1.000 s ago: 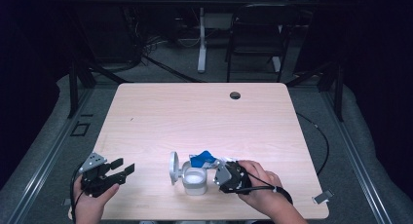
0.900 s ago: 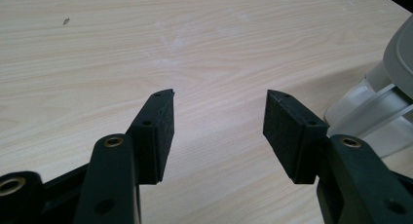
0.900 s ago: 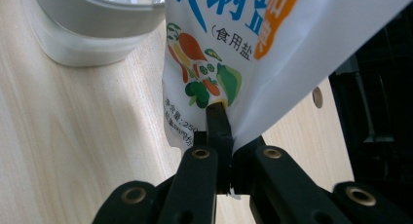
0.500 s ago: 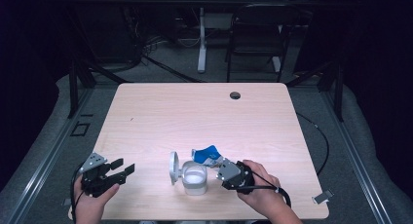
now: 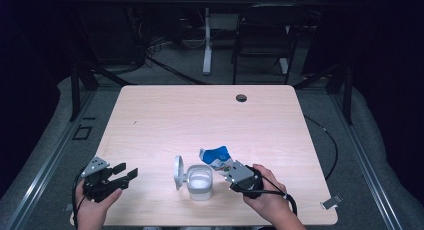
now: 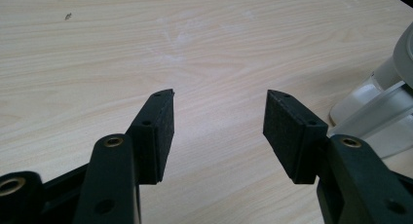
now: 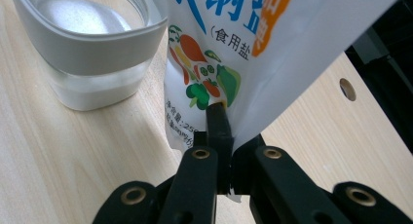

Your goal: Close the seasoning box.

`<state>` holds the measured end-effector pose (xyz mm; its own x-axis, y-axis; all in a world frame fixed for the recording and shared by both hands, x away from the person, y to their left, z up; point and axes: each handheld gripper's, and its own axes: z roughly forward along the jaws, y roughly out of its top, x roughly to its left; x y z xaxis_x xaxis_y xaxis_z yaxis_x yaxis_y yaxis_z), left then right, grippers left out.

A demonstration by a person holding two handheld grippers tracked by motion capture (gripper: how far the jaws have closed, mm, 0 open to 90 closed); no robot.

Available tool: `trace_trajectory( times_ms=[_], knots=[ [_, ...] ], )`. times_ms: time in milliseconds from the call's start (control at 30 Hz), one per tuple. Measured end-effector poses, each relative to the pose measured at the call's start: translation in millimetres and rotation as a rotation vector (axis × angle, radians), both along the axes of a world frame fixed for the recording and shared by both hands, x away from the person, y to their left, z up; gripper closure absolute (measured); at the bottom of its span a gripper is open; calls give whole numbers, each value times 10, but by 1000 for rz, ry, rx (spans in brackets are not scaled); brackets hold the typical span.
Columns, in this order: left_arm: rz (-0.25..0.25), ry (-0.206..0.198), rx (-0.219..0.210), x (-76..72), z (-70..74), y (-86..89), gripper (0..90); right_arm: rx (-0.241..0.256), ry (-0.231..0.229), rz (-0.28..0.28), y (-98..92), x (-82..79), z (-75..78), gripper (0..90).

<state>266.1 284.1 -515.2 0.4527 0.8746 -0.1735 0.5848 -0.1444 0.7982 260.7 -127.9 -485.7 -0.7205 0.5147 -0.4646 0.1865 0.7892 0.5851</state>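
Observation:
A clear jar (image 5: 199,182) with a grey rim and white powder inside stands near the table's front edge, its hinged lid (image 5: 178,172) flipped open to the left. My right gripper (image 5: 231,173) is shut on a white and blue salt bag (image 5: 216,158), which it holds just right of the jar. In the right gripper view the bag (image 7: 234,44) hangs beside the jar (image 7: 92,48), pinched between the fingertips (image 7: 217,121). My left gripper (image 5: 124,173) rests at the front left, open with nothing in it; its fingers (image 6: 160,129) frame bare wood, the jar (image 6: 380,102) at the right edge.
The light wooden table (image 5: 200,120) has a dark cable hole (image 5: 241,97) near its far edge. A chair (image 5: 262,45) and a white post (image 5: 206,40) stand on the floor beyond. A cable (image 5: 327,140) runs off the right side.
My right gripper has shifted slightly with the bag, which now sits lower and closer to the jar's right side. The left gripper has not moved.

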Motion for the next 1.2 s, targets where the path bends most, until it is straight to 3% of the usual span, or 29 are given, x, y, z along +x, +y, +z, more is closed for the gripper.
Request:
trace_trajectory(
  times_ms=[567,1033,1200],
  knots=[
    [9,9,6,7,-29,7,456,129,17,-68,-203,75,-110,900],
    [15,24,7,24,-77,30,456,249,11,-198,-513,189,-268,900],
    [14,27,9,34,-88,12,456,270,-2,-244,-604,233,-321,900]
  ],
)
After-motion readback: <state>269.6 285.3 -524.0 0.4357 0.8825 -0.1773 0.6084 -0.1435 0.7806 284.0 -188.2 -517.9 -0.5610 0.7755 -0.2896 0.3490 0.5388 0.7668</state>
